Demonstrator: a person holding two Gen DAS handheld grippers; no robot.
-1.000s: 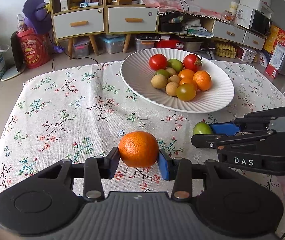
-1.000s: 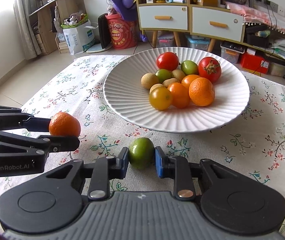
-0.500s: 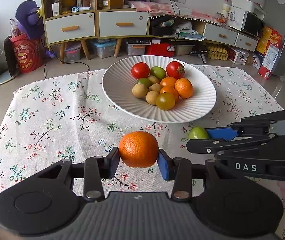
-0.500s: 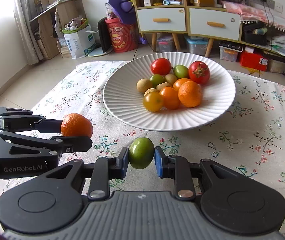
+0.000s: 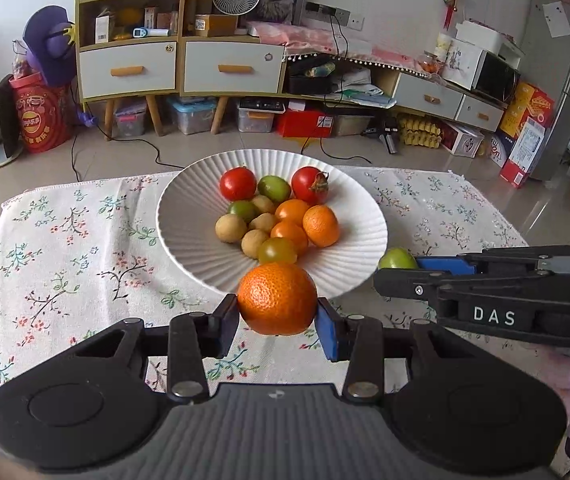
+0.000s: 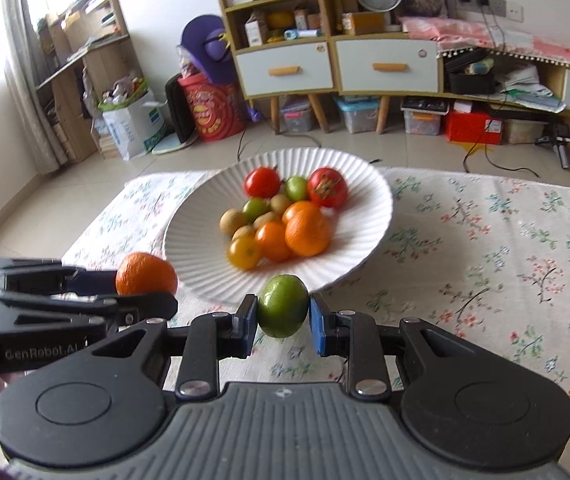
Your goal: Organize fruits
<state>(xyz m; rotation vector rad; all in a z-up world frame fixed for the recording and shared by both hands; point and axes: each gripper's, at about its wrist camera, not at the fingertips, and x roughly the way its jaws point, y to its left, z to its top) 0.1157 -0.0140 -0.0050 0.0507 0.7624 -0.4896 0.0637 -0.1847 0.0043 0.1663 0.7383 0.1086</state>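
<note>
My left gripper (image 5: 277, 316) is clamped on a mandarin (image 5: 277, 298), round, pebbly orange skin, pinched between one black pad and one blue pad, held above the cloth just at the near rim of the plate (image 5: 189, 204). My right gripper (image 6: 281, 323) is clamped on a small green fruit (image 6: 283, 305), smooth, slightly oval, glossy, pads touching both sides, also held just short of the plate's near edge. Plate is white, wide, shallow, with radial ribbing. In it: two shiny red tomatoes (image 5: 238, 183) at the back, one with a dried stem, a couple of green fruits between them, tan matte round ones on the left, orange ones and a yellow-green tomato (image 5: 277, 251) at the front, all piled touching. Tablecloth (image 5: 65, 248) is white woven fabric with a floral sprig print. Both grippers sit side by side, near each other, not touching.
</note>
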